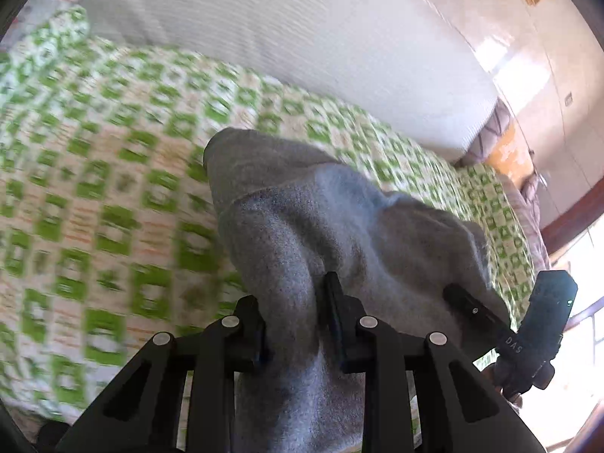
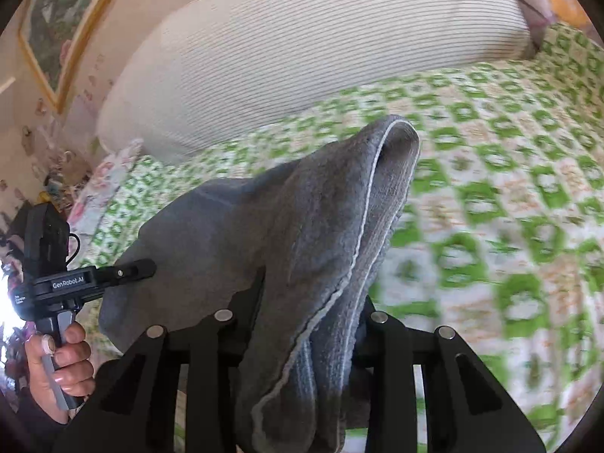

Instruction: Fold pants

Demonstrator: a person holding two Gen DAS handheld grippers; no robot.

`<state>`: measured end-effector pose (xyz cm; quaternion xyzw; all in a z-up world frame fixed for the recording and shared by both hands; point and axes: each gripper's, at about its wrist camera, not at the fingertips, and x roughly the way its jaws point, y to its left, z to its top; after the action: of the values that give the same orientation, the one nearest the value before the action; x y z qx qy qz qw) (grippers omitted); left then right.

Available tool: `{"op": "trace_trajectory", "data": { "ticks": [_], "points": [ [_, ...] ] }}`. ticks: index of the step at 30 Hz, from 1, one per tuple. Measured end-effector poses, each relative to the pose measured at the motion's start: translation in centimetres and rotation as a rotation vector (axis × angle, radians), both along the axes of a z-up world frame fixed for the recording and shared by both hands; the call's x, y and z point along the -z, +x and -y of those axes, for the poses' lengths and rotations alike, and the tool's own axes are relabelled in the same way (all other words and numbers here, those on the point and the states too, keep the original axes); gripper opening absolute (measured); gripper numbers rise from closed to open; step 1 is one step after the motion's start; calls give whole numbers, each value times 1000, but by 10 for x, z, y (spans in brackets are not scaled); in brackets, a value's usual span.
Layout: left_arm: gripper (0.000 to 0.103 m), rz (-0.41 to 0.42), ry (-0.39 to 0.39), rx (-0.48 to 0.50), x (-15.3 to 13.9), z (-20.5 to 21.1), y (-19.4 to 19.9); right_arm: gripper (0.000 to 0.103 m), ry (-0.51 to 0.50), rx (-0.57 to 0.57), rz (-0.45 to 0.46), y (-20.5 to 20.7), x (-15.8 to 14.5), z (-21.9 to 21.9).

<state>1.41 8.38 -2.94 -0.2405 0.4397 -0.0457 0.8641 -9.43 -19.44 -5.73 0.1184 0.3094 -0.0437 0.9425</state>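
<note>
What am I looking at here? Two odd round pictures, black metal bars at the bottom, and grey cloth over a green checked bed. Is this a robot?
No robot: a person holds a pair of hand-operated tongs in each hand, and a small wide-angle camera on each looks forward along its two fingers. That is why the pictures look round and bent.

One picture comes from the left tongs, the other from the right tongs. Each is closed on a bunch of the grey pants, held up between them above the bed; the job is to fold them.

In the right-hand picture you can see the person's left hand gripping the other tool's handle.

Underneath lies a green-and-white checked bedspread, with a white ribbed pillow behind. The pattern is blurred.
</note>
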Motion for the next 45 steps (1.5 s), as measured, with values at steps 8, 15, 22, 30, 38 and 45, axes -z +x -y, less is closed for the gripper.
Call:
{"op": "trace_trajectory", "data": {
  "ticks": [8, 15, 22, 30, 38, 45],
  "points": [
    [26, 36, 63, -137, -12, -71, -11, 35, 39, -141, -15, 79, 9, -50],
    [26, -52, 36, -183, 33, -114, 4, 35, -1, -180, -97, 141, 27, -79],
    [37, -96, 0, -199, 65, -117, -4, 60, 60, -113, -205, 151, 61, -59],
    [53, -108, 78, -228, 41, -116, -20, 61, 65, -94, -168, 129, 27, -54],
    [64, -80, 140, -244, 12, -104, -41, 62, -54, -122, -115, 104, -7, -87],
    [68, -79, 202, -240, 1, -90, -50, 65, -150, -171, -125, 94, -6, -122]
  ]
}}
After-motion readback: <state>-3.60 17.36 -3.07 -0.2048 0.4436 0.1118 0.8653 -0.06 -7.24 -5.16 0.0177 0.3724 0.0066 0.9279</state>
